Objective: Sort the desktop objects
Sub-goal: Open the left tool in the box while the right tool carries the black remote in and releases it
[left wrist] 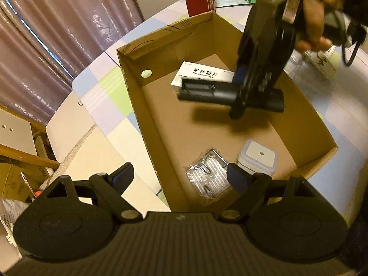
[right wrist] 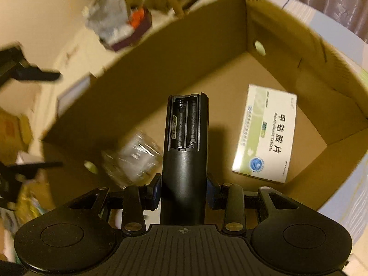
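In the left wrist view, the open brown cardboard box stood on the pastel-checked worktop, and the right gripper reached down into it, clamped on the long black remote control with its battery bay uncovered. The remote lay level just in front of the white medicine carton with black print; whether it rested on the box floor or hung just above it could not be settled, though a shadow beneath it suggested a small gap. The left gripper hung over the near end of the box with its fingers apart and nothing between them, above a crinkled clear plastic packet and a small white square lidded container. A person's hand held the right tool's grip. In the right wrist view, the fingers pressed both flanks of the remote near its plain end, the battery bay pointing away toward the far box wall. As a judgement, a good release called for lowering until the remote bore flat on the cardboard, keeping it clear of the carton and the packet, then parting the fingers evenly. Motion blur smeared the packet and the clutter beyond the box; the remote's button face was turned away, the container was out of this view, and items outside the box on the worktop were cut off.
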`<state>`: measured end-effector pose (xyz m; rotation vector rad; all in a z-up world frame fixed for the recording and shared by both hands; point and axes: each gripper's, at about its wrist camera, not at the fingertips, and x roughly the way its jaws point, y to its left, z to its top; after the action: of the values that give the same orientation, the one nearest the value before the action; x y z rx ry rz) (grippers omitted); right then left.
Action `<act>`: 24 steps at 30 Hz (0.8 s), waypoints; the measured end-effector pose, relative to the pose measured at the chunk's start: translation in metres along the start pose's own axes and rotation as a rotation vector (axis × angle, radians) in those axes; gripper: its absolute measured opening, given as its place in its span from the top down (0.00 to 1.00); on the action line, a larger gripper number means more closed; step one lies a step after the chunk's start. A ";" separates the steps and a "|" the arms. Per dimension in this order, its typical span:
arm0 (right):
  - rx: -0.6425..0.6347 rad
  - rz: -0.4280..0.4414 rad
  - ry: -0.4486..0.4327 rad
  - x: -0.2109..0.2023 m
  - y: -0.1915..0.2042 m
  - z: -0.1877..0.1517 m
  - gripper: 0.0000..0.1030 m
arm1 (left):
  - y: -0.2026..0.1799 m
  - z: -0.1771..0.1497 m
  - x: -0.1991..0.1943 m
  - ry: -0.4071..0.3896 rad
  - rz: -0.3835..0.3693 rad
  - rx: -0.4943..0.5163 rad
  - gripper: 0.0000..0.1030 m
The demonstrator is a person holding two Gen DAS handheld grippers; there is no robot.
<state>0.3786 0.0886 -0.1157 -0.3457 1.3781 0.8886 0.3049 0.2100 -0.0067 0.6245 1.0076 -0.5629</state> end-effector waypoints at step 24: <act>-0.050 -0.026 -0.083 -0.035 -0.003 -0.015 0.22 | -0.016 0.005 0.018 0.020 0.025 -0.035 0.17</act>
<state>0.3724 0.0642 -0.0868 -0.3604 1.2746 0.9070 0.3049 0.1929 -0.0237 0.6123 1.0254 -0.5166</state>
